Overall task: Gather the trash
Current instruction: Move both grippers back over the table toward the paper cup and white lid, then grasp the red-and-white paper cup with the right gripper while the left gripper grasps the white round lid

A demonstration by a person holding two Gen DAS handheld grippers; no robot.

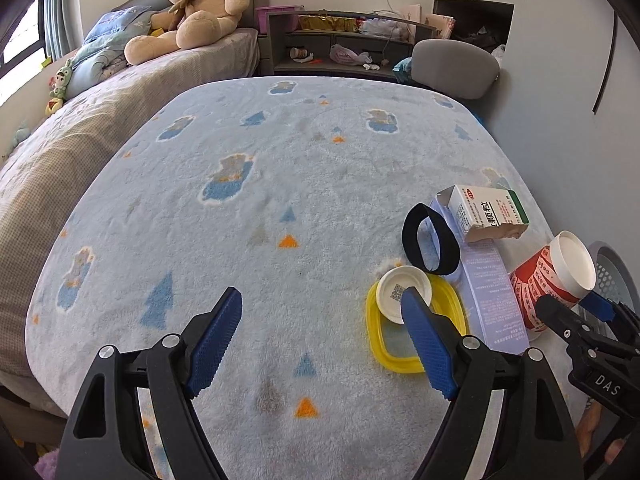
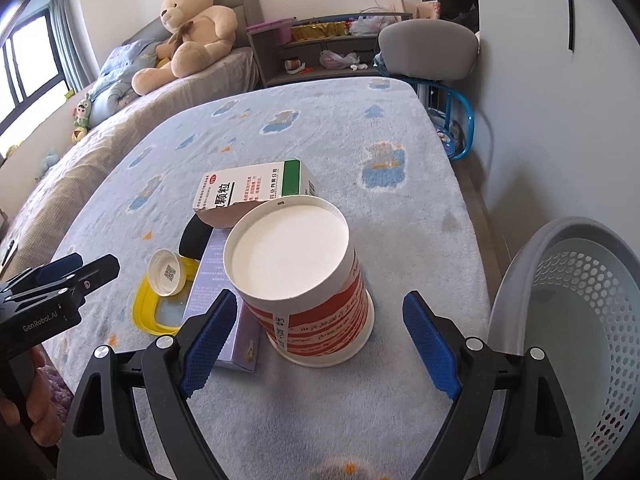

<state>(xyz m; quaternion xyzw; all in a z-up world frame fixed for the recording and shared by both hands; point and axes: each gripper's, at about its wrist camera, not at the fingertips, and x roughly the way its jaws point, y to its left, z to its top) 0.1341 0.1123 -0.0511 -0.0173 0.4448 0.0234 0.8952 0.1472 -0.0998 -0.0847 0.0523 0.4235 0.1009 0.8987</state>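
Pale blue fleecy blanket patterned with blue bears and orange triangles, red-and-white striped paper cup, yellow lid, white cap, black band, white-and-green box, lilac carton, grey perforated basket.

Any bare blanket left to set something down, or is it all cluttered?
Plenty. The pale blue printed fleece blanket lies bare from the black band and yellow plastic lid across to the bed-side edge and back to the grey padded chair. Crowded: the near corner by the grey mesh basket, with the red-and-white paper cup, white medicine box and lavender carton packed together.
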